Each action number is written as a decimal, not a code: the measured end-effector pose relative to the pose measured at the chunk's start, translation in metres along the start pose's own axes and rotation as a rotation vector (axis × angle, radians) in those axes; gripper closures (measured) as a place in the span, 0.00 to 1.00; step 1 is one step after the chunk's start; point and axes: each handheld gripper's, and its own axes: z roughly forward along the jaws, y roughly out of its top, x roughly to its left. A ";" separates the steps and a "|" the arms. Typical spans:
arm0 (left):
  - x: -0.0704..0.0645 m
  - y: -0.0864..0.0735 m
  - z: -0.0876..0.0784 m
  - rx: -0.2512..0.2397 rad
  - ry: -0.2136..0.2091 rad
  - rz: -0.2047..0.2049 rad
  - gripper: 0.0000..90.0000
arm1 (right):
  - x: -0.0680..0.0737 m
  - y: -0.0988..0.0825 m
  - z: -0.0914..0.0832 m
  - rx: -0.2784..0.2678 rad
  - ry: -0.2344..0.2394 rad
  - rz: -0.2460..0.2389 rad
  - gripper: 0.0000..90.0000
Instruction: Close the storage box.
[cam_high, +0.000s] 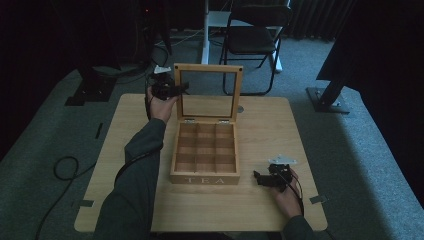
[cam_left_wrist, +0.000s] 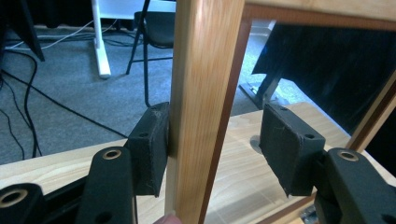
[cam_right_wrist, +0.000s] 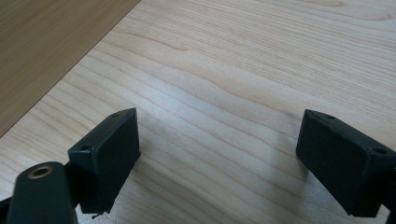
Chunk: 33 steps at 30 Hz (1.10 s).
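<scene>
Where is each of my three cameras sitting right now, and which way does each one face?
High view: above the person's side, looking forward and down on the table and open tea box; both forearms and grippers show.
Left gripper view: rides the left gripper, looking along open jaws that straddle the box lid's frame; one pad touches it.
Right gripper view: rides the right gripper, facing bare tabletop between open jaws.
Shared: high and left views both show the lid.

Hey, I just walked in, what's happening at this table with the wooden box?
A person works a hand-held tool in each hand at a wooden table. The left tool is open around the side rail of the upright glass-paned lid of a tea box, one pad touching it. The box compartments look empty. The right tool rests open over bare table, right of the box.
</scene>
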 end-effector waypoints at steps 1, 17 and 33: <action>-0.001 0.000 -0.002 0.004 -0.001 0.003 0.49 | 0.000 0.000 0.000 0.000 0.001 -0.001 0.15; -0.020 -0.001 -0.045 -0.064 0.007 0.055 0.45 | 0.000 0.000 0.000 0.001 -0.001 0.000 0.15; -0.005 -0.001 -0.005 0.045 0.046 0.097 0.40 | 0.000 0.000 0.000 0.000 0.002 -0.002 0.15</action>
